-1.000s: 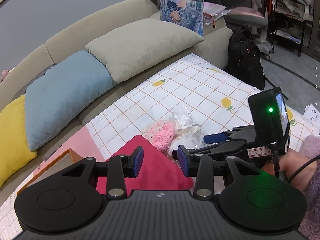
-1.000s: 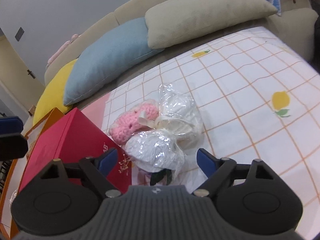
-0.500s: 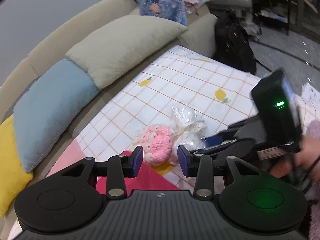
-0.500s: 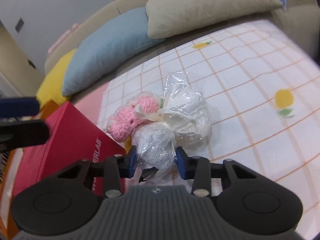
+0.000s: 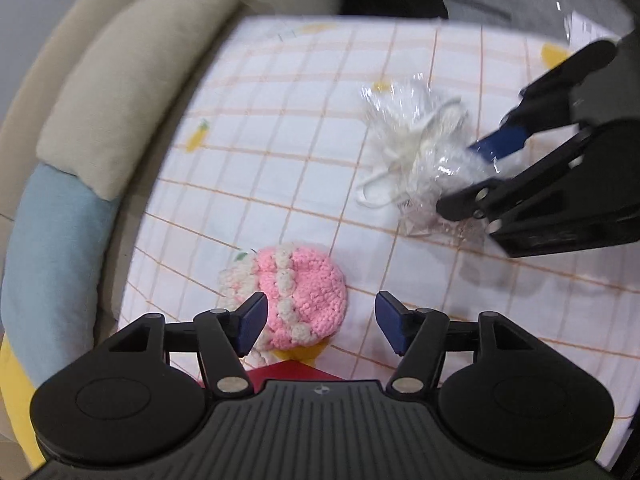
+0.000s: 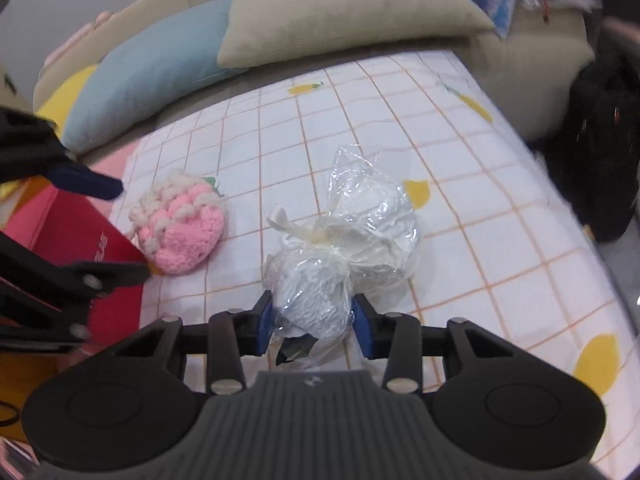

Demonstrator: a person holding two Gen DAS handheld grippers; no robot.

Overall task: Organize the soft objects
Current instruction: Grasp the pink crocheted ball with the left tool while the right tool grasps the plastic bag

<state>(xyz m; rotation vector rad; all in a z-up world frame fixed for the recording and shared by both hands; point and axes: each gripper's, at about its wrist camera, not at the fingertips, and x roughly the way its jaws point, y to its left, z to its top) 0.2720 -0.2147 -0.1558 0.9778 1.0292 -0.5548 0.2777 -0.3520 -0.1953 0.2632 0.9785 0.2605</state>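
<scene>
White checked cloth [image 6: 500, 208] printed with yellow lemons is spread over the seat of a beige sofa [image 6: 532, 64], and everything handled is carried on it. Nearest in the right wrist view, the right gripper [image 6: 312, 322] is seen closed on the near end of a clear plastic bag of white soft items [image 6: 360, 236], its blue pads [image 6: 264, 320] pressed against the crinkled film on both sides. The bag's far lobe and a cream ribbon tie are seen beyond the fingers, toward the middle of the cloth. In the left wrist view, the left gripper [image 5: 318, 322] is held wide open and nothing is gripped; its left pad [image 5: 252, 320] overlaps the near edge of a pink and cream crocheted pouch [image 5: 296, 292]. The pouch is seen lying near the cloth's left edge, clearly apart from the bag [image 5: 416, 148]. A red box [image 6: 80, 248] is seen just beside the pouch, at the cloth's left end. Farther back, a yellow cushion [image 6: 68, 92], a blue cushion [image 6: 156, 68] and a beige cushion [image 6: 344, 12] are lined along the sofa back. A black backpack [image 6: 600, 152] is seen past the right end of the sofa.
</scene>
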